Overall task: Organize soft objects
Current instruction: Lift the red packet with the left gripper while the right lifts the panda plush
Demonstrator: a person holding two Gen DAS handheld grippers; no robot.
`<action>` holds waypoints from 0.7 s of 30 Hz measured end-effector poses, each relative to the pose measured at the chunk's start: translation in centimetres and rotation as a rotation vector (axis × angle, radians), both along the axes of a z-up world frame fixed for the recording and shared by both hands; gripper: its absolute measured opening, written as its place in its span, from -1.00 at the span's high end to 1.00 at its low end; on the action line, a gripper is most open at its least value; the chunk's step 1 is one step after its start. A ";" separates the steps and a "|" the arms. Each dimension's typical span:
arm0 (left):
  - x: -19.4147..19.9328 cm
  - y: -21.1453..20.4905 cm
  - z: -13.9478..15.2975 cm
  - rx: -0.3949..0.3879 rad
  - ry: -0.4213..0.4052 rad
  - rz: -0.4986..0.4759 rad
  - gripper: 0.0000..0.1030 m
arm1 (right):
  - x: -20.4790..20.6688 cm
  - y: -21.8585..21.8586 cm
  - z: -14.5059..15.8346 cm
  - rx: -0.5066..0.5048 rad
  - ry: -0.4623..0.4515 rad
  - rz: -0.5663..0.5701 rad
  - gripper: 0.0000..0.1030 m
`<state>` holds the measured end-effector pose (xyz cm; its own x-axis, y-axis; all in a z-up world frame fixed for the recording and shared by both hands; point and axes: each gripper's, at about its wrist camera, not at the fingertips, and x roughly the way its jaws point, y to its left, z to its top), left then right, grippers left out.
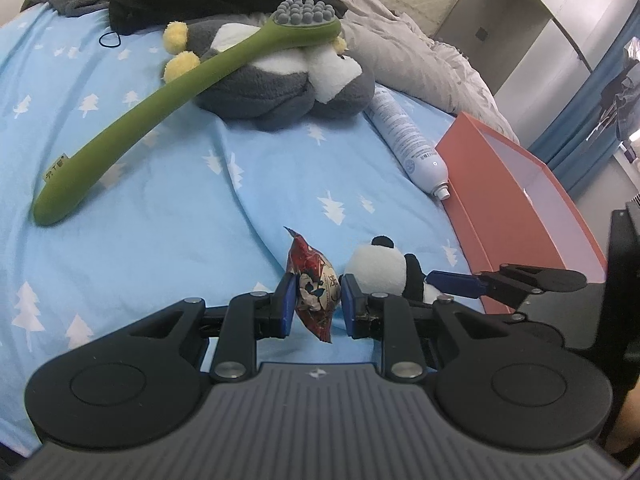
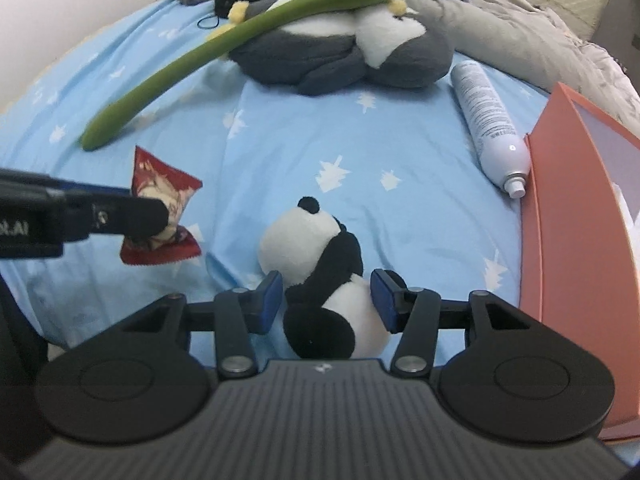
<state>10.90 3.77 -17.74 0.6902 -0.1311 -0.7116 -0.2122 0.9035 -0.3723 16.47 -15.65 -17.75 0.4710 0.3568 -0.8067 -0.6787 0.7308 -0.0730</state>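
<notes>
On the blue bed sheet [image 1: 160,216], my left gripper [image 1: 318,300] is shut on a small red printed snack packet [image 1: 316,280], its blue pads pressing both sides. The right wrist view shows that packet [image 2: 160,176] held just above the sheet at the left. A small panda plush [image 2: 304,232] lies on its side in the middle. My right gripper [image 2: 326,296] straddles the panda's lower body with its jaws open, the blue pads close beside the plush. An open orange box [image 2: 568,240] stands at the right.
A large grey plush [image 1: 280,88] lies at the back with a long green massage brush [image 1: 160,108] leaning across it. A white spray can [image 1: 408,140] lies against the orange box [image 1: 500,184]. Grey bedding [image 1: 420,56] and dark clothes are piled behind.
</notes>
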 end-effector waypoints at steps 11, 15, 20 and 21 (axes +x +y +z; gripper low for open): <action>0.1 -0.3 0.1 0.004 0.001 -0.014 0.45 | -0.1 0.9 -1.5 -0.055 -0.023 0.081 -0.04; 0.1 -0.4 0.2 0.006 -0.002 -0.015 0.45 | -0.2 1.2 -1.7 -0.075 -0.039 0.080 0.01; 0.0 -0.3 0.6 0.013 -0.009 -0.016 0.45 | 0.0 0.3 -0.8 -0.018 -0.030 0.003 0.08; 0.0 -0.3 0.7 0.016 -0.010 -0.017 0.45 | 0.1 -0.1 -0.4 0.002 -0.024 -0.021 0.09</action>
<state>10.88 3.48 -17.01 0.6950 -0.1318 -0.7068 -0.1932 0.9127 -0.3602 16.57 -15.74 -18.17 0.4972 0.3480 -0.7948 -0.6612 0.7451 -0.0875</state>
